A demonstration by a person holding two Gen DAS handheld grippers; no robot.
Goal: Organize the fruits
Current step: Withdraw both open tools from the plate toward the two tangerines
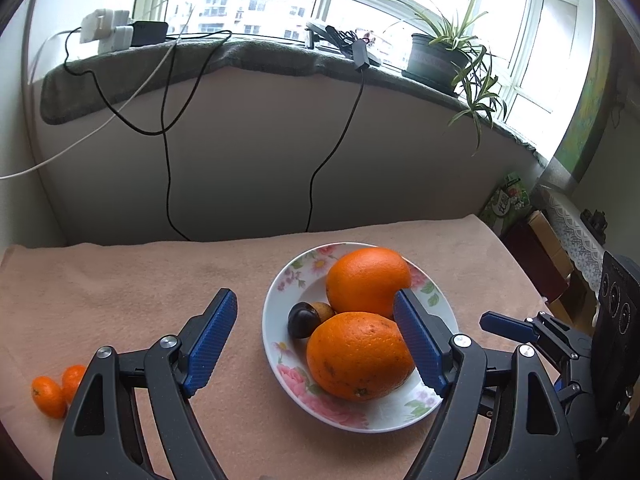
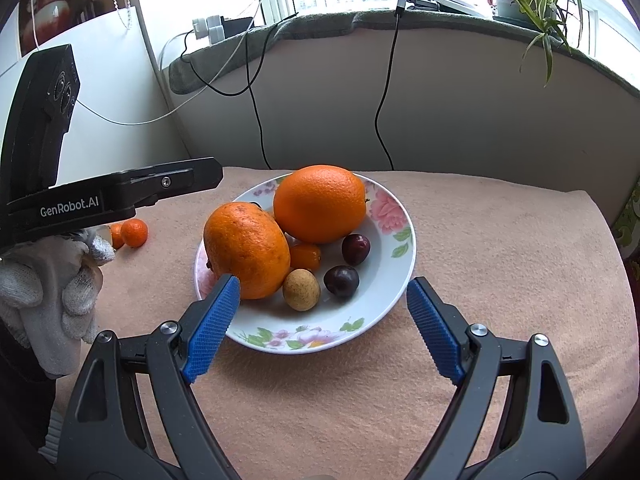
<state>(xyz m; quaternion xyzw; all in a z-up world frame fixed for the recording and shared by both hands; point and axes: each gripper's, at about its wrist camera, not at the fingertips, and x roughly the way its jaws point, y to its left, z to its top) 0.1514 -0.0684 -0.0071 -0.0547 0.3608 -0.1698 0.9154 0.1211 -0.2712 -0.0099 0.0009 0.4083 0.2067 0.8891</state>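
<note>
A floral white plate (image 1: pixel 280 320) (image 2: pixel 394 276) on the pink cloth holds two big oranges, the near one (image 1: pixel 360 356) (image 2: pixel 246 250) and the far one (image 1: pixel 366 282) (image 2: pixel 320 204). It also holds two dark plums (image 2: pixel 341 280) (image 2: pixel 355 249), a tan longan (image 2: pixel 301 290) and a kumquat (image 2: pixel 305 257). Two small kumquats (image 1: pixel 48 396) (image 2: pixel 134 233) lie on the cloth left of the plate. My left gripper (image 1: pixel 316 344) is open and empty over the plate's left half. My right gripper (image 2: pixel 324 328) is open and empty at the plate's near rim.
The table, covered by the pink cloth (image 1: pixel 140 280), ends at a wall under a window sill with cables (image 1: pixel 168 160), chargers and a potted plant (image 1: pixel 444 60). Boxes and furniture stand off the table's right edge (image 1: pixel 552 248).
</note>
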